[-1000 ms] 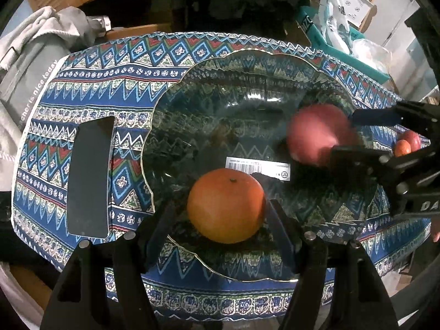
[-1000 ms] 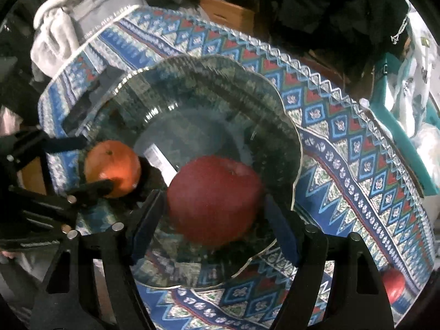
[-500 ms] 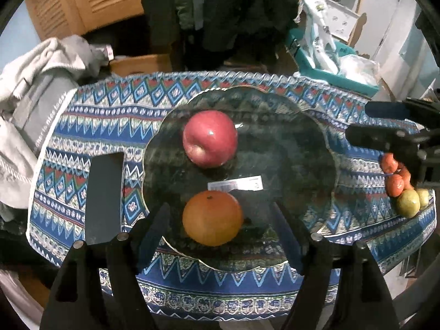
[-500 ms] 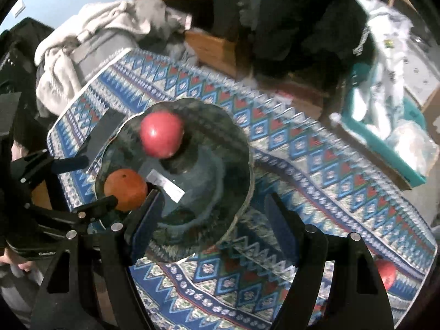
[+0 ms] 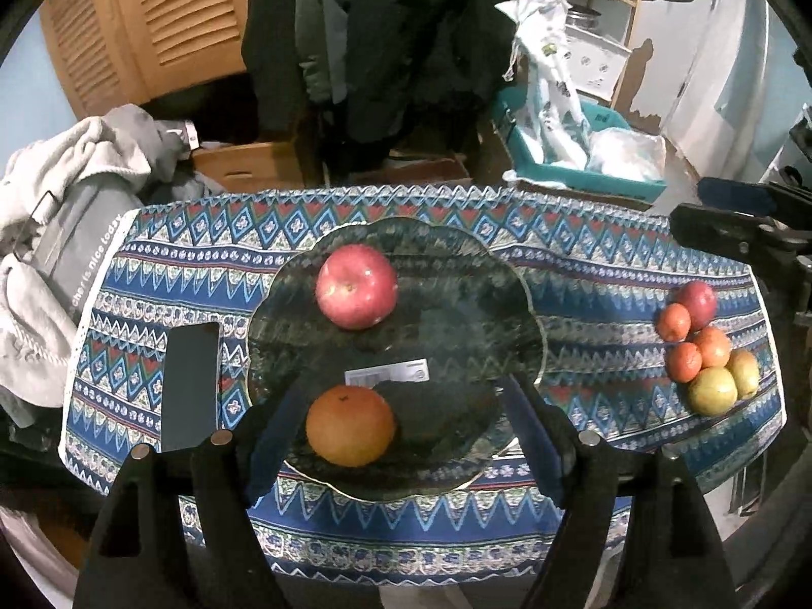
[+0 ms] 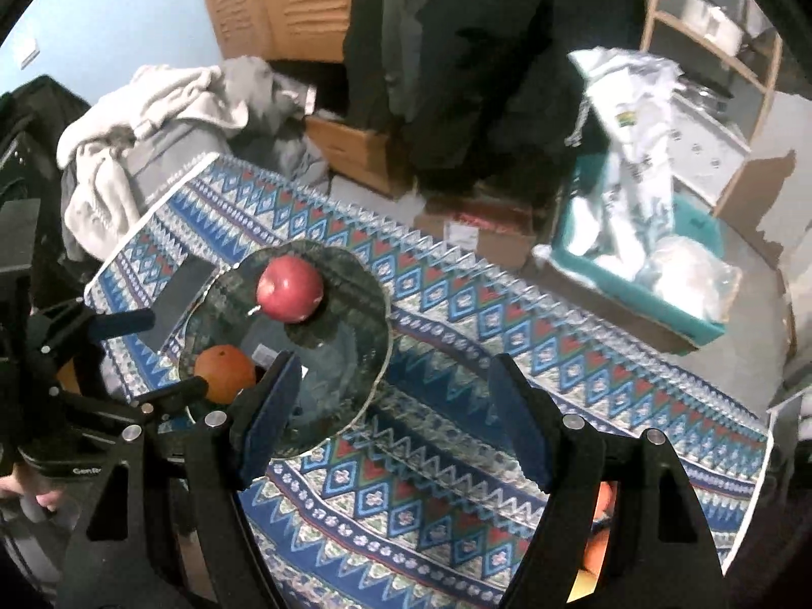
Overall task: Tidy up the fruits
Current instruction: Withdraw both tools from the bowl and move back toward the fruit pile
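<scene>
With both the left gripper (image 5: 401, 436) and right gripper (image 6: 393, 416) spread and empty, the apple (image 5: 357, 286) and orange (image 5: 350, 426) sit loose on the glass plate (image 5: 507, 304), so a knocked rim could roll either fruit off.

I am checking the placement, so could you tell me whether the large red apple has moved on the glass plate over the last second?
Yes. The large red apple rolled from beside the white barcode sticker to the far side of the scalloped glass plate.

Both the left gripper (image 5: 401, 436) and right gripper (image 6: 393, 413) are black, angular frames (silver screw heads showing) with dark-blue finger pads.
</scene>
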The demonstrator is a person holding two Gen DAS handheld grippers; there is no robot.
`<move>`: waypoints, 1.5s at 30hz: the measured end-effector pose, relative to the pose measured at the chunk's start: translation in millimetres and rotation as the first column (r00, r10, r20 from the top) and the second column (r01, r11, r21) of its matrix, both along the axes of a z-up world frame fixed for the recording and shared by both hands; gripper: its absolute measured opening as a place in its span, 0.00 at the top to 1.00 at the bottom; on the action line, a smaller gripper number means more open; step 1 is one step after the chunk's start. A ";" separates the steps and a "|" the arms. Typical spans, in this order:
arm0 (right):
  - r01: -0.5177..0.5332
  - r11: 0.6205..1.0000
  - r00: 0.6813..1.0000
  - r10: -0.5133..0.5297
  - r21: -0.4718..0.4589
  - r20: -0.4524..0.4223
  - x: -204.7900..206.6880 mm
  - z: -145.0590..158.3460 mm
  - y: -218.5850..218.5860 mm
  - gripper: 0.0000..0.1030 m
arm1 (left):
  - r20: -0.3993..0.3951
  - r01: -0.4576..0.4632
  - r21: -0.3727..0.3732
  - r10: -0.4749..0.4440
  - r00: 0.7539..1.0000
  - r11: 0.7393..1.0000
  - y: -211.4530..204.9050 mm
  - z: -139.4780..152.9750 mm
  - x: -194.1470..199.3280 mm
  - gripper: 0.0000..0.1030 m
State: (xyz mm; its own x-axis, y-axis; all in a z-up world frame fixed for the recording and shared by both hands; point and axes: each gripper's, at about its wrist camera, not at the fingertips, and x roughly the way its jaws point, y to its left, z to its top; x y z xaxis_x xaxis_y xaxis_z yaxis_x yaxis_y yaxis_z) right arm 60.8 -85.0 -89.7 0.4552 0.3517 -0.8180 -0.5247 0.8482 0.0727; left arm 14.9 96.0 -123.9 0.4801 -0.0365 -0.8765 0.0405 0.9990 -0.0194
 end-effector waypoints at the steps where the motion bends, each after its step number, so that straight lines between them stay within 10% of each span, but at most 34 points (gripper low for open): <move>1: 0.004 1.000 1.000 -0.004 0.000 0.010 -1.4 5.0 -3.7 0.25 | 0.005 0.005 -0.008 -0.005 1.000 1.000 -2.5 3.5 -0.6 0.22; 19: 0.163 0.983 0.982 -0.170 0.080 0.087 -22.7 51.3 -113.2 0.25 | 0.039 0.110 -0.057 -0.108 0.993 0.992 -70.0 40.4 -3.9 0.21; 45: 0.419 0.906 0.908 -0.420 0.062 -0.007 -53.8 -2.7 -267.8 0.25 | -0.006 0.296 0.001 -0.296 0.955 0.955 -190.3 26.5 -7.6 0.21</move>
State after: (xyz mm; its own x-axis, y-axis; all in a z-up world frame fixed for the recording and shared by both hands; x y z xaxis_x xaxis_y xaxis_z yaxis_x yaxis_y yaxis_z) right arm 7.0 -352.8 -92.4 0.5765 0.1764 -0.7978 -0.1222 0.9840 0.1293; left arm 7.4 -94.3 -97.4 0.4432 -0.1745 -0.8793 0.3343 0.9423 -0.0185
